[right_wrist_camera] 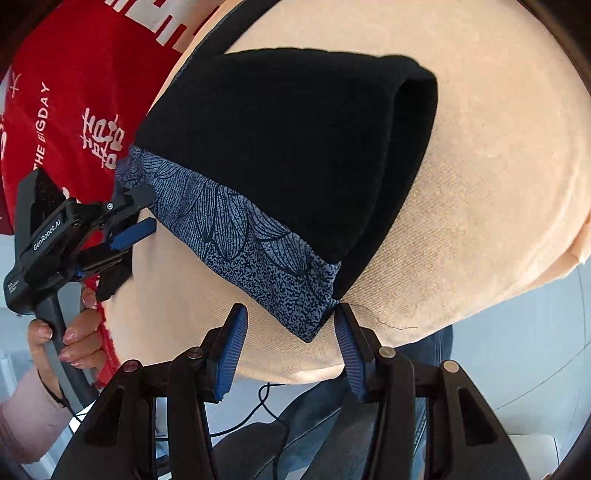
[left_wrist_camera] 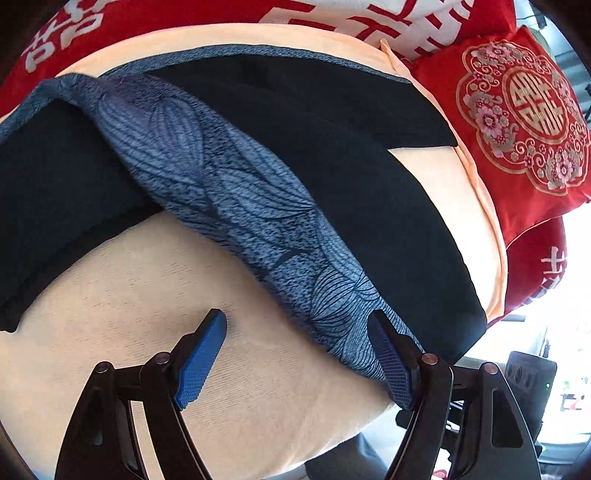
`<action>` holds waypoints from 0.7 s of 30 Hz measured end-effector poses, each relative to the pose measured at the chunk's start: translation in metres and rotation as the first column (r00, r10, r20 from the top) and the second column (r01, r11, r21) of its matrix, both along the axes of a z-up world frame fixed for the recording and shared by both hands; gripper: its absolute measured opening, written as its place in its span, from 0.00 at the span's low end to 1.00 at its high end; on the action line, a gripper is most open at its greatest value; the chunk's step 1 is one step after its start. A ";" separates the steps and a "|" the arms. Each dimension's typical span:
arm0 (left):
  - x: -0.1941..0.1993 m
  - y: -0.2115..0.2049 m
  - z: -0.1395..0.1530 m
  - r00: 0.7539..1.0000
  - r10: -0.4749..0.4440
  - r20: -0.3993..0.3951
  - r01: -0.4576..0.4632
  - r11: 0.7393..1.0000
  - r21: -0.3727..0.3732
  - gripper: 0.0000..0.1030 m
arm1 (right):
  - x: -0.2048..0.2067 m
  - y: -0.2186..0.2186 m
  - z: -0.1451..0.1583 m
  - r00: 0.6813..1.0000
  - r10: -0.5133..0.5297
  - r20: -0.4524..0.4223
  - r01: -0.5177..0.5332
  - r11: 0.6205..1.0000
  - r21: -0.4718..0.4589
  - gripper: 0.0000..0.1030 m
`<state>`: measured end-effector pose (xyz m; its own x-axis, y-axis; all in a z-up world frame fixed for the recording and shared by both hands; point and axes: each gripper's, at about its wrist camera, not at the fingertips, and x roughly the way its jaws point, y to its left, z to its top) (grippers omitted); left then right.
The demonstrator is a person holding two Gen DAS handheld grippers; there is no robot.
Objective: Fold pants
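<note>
The black pants lie folded on a peach cushion, their blue leaf-patterned waistband along the near edge. My right gripper stands open, with the waistband's near corner between its fingers and neither pad pressing on it. In the left wrist view the waistband runs diagonally across the black cloth. My left gripper is open over the cushion; its right finger rests against the waistband's other end. The right wrist view also shows the left gripper, held by a hand.
Red bedding with white lettering and a red embroidered pillow lie behind the cushion. The cushion's front edge drops off just before my right gripper. A black cable and grey cloth lie below it.
</note>
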<state>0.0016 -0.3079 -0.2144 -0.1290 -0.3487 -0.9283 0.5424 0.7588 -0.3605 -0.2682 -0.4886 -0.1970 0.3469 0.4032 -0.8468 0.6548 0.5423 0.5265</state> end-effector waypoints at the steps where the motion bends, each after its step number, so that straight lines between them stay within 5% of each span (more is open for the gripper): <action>1: -0.001 -0.003 0.000 1.000 -0.001 -0.009 0.001 1.000 -0.001 0.76 | 0.000 -0.003 -0.005 1.000 -0.004 0.005 0.004 0.999 0.033 0.51; 4: 0.002 -0.006 0.000 0.996 0.048 -0.081 -0.051 0.998 -0.035 0.74 | 0.000 -0.015 -0.006 0.999 -0.045 0.017 0.043 0.991 0.125 0.17; 6: 0.003 -0.011 -0.002 0.989 0.057 -0.133 -0.066 0.996 -0.062 0.42 | 0.004 -0.022 0.005 0.999 -0.041 0.034 0.036 0.990 0.134 0.13; 7: 0.004 -0.014 -0.004 0.983 0.059 -0.176 -0.072 0.995 -0.069 0.16 | 0.004 -0.025 0.012 0.999 -0.026 0.048 0.020 0.991 0.132 0.12; 14: 0.029 -0.034 0.037 0.978 0.129 -0.164 -0.154 0.976 -0.152 0.14 | 0.055 -0.070 0.086 0.982 0.071 0.175 -0.084 0.994 0.071 0.11; 21: 0.088 -0.088 0.061 0.977 0.186 -0.102 -0.204 0.953 -0.225 0.14 | 0.155 -0.144 0.138 0.943 0.221 0.250 -0.198 0.974 -0.111 0.11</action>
<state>0.0898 -0.3957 -0.1535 -0.1061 -0.5799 -0.8077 0.3552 0.7366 -0.5755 -0.1132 -0.6322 -0.0587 0.4742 0.4223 -0.7725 0.3686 0.7016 0.6098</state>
